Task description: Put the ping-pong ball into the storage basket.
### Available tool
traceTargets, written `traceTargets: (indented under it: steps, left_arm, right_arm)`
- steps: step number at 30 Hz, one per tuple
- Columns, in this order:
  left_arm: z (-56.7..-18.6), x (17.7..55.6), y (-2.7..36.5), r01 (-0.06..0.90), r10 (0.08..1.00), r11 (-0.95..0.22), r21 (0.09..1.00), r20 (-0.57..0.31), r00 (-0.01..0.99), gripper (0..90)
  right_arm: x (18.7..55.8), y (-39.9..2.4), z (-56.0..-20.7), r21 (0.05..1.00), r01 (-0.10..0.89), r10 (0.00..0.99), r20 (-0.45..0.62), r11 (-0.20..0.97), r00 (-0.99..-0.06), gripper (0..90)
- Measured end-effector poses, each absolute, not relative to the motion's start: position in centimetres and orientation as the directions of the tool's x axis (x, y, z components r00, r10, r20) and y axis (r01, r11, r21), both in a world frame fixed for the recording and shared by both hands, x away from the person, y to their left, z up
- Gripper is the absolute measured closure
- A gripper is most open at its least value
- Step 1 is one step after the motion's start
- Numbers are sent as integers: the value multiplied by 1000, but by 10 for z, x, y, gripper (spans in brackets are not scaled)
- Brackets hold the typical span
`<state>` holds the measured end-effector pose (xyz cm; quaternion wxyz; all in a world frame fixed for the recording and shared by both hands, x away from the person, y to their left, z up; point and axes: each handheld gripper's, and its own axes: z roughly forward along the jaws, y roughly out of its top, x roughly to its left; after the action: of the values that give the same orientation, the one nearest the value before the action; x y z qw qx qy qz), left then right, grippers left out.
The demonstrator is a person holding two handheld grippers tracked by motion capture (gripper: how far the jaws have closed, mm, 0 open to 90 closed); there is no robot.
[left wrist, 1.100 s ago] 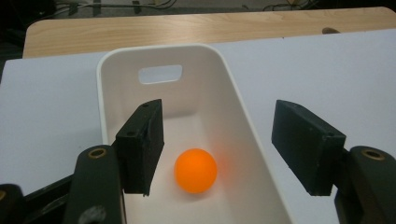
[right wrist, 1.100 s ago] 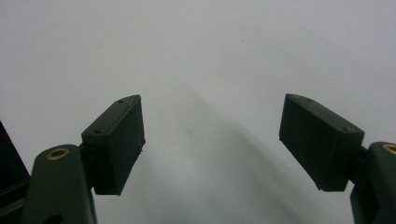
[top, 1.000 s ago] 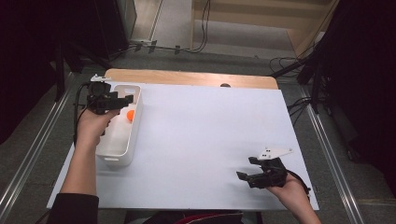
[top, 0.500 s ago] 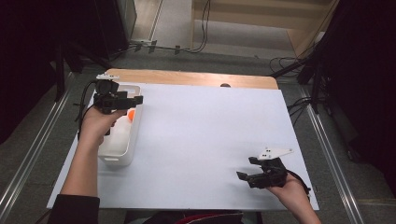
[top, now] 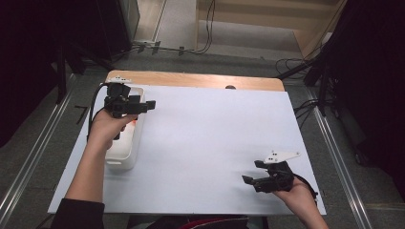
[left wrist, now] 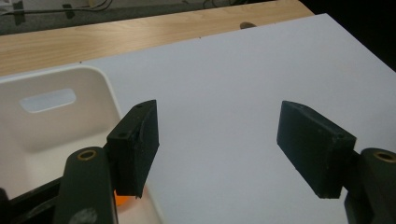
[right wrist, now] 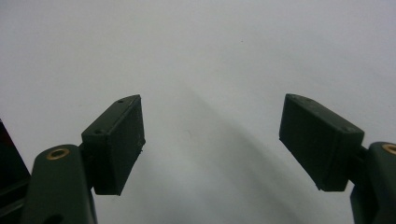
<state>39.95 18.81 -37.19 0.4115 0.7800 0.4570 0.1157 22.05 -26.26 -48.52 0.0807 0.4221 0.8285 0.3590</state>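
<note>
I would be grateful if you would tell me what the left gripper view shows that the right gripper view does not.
Left gripper view alone: the white plastic bin, a glimpse of an orange object inside it, and the wooden table edge. Right gripper view alone: the right gripper, open over bare surface. Both share the white tabletop sheet and a pair of open black jaws; the left gripper holds nothing.

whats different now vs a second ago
The left gripper has moved from over the white bin toward its far end and the white table; its fingers have just been opening, nothing between them. The orange thing lies in the bin. The right gripper stayed put, open.
</note>
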Motion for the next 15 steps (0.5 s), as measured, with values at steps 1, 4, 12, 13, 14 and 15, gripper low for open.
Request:
traceTargets:
  steps: [1, 4, 12, 13, 14, 15]
  left_arm:
    - [-372, 399, 186, 618, 803, -246, 747, -200, 562, 285]
    - [-373, 398, 179, 618, 790, -265, 740, -200, 579, 243]
    - [-377, 396, 166, 610, 748, -287, 739, -225, 624, 204]
    - [-378, 395, 161, 610, 741, -300, 733, -224, 634, 204]
    - [-378, 395, 161, 610, 741, -300, 733, -224, 634, 204]
    - [-379, 395, 159, 609, 736, -306, 732, -224, 639, 204]
  right_arm:
    - [221, -263, -485, 663, 641, 757, 169, 386, -631, 207]
    - [221, -263, -485, 662, 643, 759, 170, 384, -628, 207]
    - [221, -263, -485, 663, 641, 757, 169, 387, -632, 207]
    - [221, -263, -485, 663, 641, 757, 170, 386, -631, 207]
    - [220, -263, -485, 662, 643, 757, 171, 385, -630, 207]
    - [220, -263, -485, 662, 643, 757, 171, 385, -630, 207]
